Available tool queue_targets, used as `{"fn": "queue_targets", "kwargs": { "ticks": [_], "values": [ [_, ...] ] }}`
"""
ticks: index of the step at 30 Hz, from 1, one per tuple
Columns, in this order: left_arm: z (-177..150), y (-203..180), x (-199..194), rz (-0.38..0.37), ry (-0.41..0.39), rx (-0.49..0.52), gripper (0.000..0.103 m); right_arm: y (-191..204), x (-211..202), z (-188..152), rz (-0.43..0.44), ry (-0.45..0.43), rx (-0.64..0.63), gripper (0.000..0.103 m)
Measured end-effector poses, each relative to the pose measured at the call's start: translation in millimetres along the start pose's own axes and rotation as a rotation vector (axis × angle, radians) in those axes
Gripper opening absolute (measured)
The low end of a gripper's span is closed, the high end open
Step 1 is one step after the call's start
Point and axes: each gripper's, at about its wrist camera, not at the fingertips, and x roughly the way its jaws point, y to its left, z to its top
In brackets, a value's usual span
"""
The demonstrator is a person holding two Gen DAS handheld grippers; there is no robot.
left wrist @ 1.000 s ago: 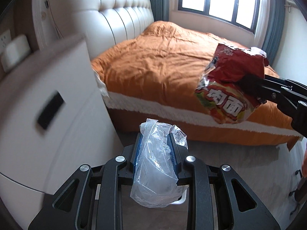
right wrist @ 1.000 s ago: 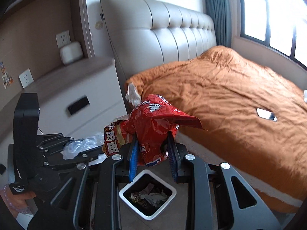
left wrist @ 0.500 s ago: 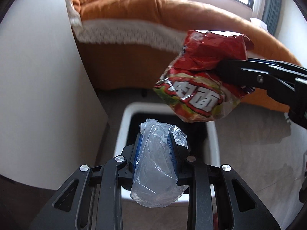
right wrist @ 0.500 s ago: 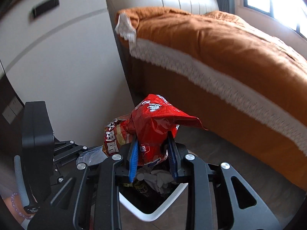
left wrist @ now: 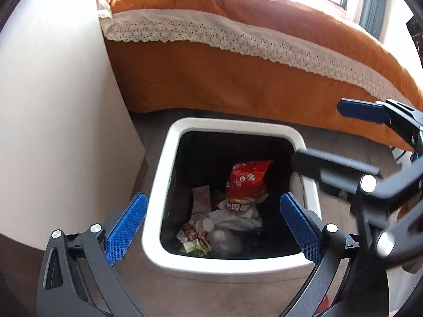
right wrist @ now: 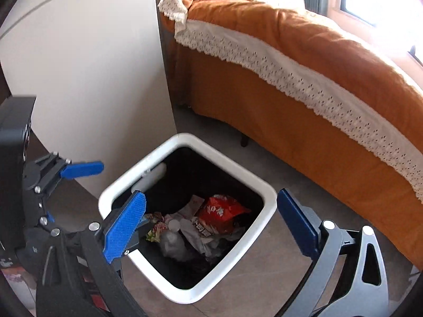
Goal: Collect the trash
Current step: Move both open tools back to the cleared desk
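Note:
A white square trash bin (left wrist: 169, 158) with a black liner stands on the floor below both grippers; it also shows in the right wrist view (right wrist: 269, 198). Inside lie the red snack bag (left wrist: 247, 179) (right wrist: 220, 211), the clear plastic bag (left wrist: 224, 240) (right wrist: 171, 240) and other wrappers. My left gripper (left wrist: 211, 224) is open and empty above the bin's near rim. My right gripper (right wrist: 211, 222) is open and empty over the bin; it shows at the right in the left wrist view (left wrist: 354, 132). The left gripper shows at the left in the right wrist view (right wrist: 82, 170).
A bed with an orange cover (left wrist: 238, 52) and white lace trim runs behind the bin. A white nightstand (left wrist: 53, 105) stands close on the bin's left. Grey floor (right wrist: 264, 285) surrounds the bin.
Both grippers opened. The red snack bag dropped from the right gripper and the clear plastic bag from the left into the bin. Both views tilted further down over the bin.

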Motion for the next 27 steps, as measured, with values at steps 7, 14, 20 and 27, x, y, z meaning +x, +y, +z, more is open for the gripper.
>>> {"fn": "queue_targets", "kwargs": {
  "ticks": [7, 14, 20, 27],
  "values": [
    [33.3, 14.7, -59.7, 0.008, -0.016, -0.013, 0.099, 5.1, -38.2, 46.7, -0.017, -0.035, -0.006, 0.099],
    [83.9, 32.9, -149.5, 0.03, -0.079, -0.093, 0.099, 18.4, -108.8, 110.5, -0.012, -0.085, -0.016, 0.099],
    [143.0, 47.5, -262.8, 0.052, -0.164, -0.148, 0.099, 48.5, -199.0, 191.2, 0.025, -0.182, -0.059, 0.099],
    [198.2, 81.8, -404.2, 0.144, -0.271, -0.187, 0.099, 92.3, -299.7, 277.9, 0.105, -0.326, -0.115, 0.099]
  ]
}}
